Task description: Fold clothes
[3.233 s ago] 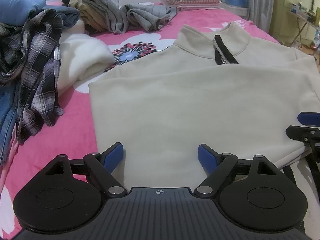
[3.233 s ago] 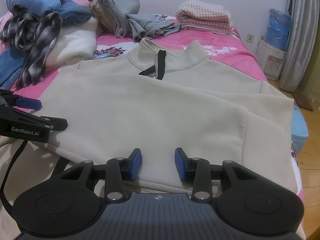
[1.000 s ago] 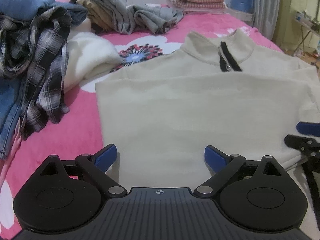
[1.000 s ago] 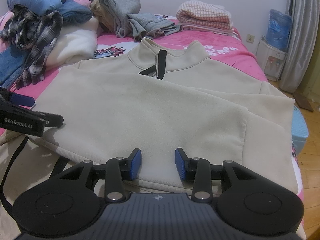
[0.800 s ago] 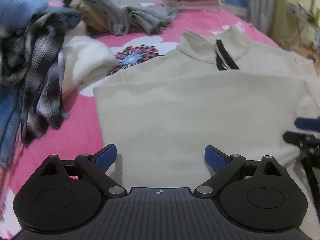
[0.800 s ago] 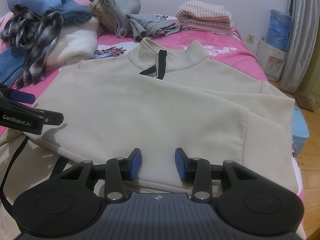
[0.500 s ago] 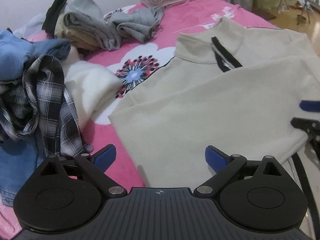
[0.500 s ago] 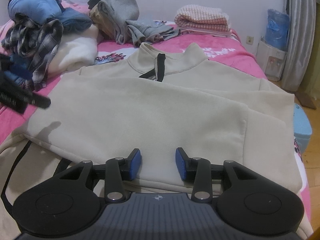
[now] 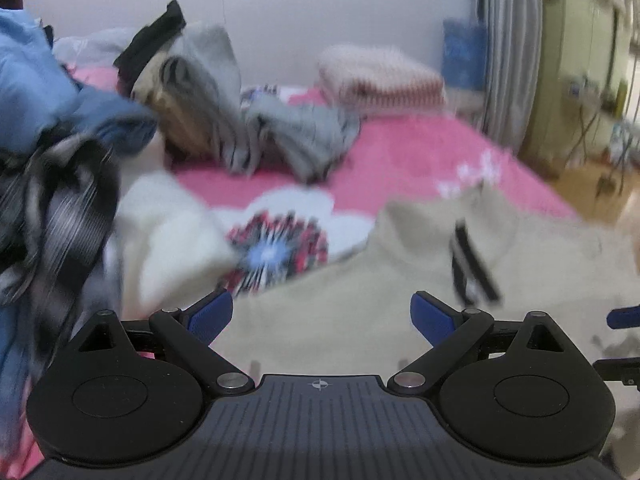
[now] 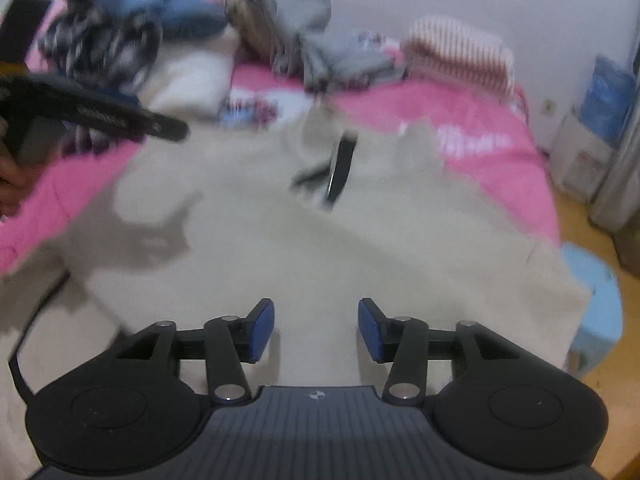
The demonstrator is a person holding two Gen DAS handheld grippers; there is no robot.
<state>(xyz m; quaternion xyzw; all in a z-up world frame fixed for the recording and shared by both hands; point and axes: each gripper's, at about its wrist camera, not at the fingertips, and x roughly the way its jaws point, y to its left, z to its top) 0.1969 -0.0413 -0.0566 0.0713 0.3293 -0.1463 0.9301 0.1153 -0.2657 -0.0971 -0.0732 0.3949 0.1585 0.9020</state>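
Beige pullover (image 10: 312, 240) lay flat on the pink bed (image 10: 492, 152), bottom hem already folded up. Left gripper (image 9: 321, 314) stood wide open, empty; right gripper (image 10: 316, 330) was opening, nothing pinched (frames blurred). Between folds, probably; next needs a fresh grasp on a side edge.

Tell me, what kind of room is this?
Most likely a bedroom: a bed with a pink floral blanket, a heap of unfolded clothes on it, and a curtain by the wall.
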